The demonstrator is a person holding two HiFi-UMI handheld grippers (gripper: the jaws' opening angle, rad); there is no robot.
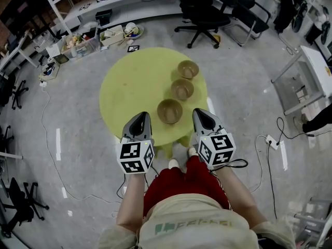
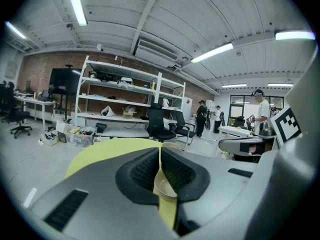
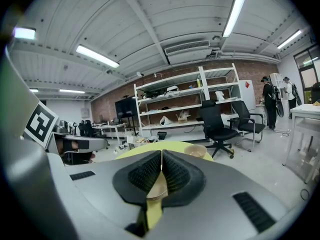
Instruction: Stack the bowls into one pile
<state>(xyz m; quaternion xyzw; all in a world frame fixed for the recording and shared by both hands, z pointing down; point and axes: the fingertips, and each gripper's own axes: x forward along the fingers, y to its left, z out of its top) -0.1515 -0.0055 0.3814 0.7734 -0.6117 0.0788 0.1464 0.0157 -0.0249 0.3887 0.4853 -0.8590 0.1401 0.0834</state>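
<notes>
- On the round, matte yellow-green table [image 1: 129, 87], three tan bowls stand in a row across its right half, apart from one another and not stacked.
- The near bowl [image 1: 169, 111] sits by the table's front edge, the middle bowl [image 1: 182, 89] behind it, and the far bowl [image 1: 188, 69] toward the table's back edge.
- Each is a smooth, round, upright shell with nothing inside.
- My left gripper [image 1: 139, 119] hangs at the table's front edge, just left of the near bowl. Its ribbed black pads [image 2: 145, 171] are pressed together with nothing between them.
- My right gripper [image 1: 204, 115] hangs just right of the near bowl. Its ribbed pads [image 3: 145, 175] are likewise closed and empty.
- Both have smooth grey housings.
- Beyond the table's back edge, a black office chair [image 1: 199, 9] stands on the grey concrete floor [image 1: 78, 139].
</notes>
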